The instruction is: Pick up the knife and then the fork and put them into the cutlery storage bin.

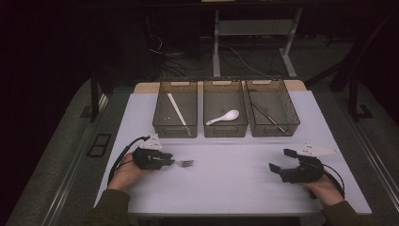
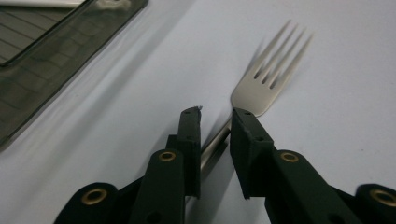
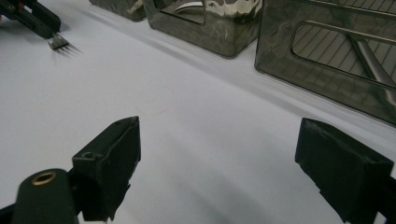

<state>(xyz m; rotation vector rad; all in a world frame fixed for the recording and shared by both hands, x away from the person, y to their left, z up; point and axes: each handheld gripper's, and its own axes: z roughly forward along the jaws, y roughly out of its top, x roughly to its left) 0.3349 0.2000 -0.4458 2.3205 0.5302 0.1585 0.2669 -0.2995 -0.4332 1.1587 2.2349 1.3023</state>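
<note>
Fork [image 2: 268,79] handle between left gripper [image 2: 215,119] jaws

- Ahead of the right fingers [image 3: 348,177], bare counter [image 1: 235,179] runs to the bins [image 1: 225,115].
- The three bins stand side by side, walling off the far side.
- Between left fingers [image 2: 189,140] and right, the counter lies open, apart from the fork [image 2: 266,79] at the left fingers.
</note>
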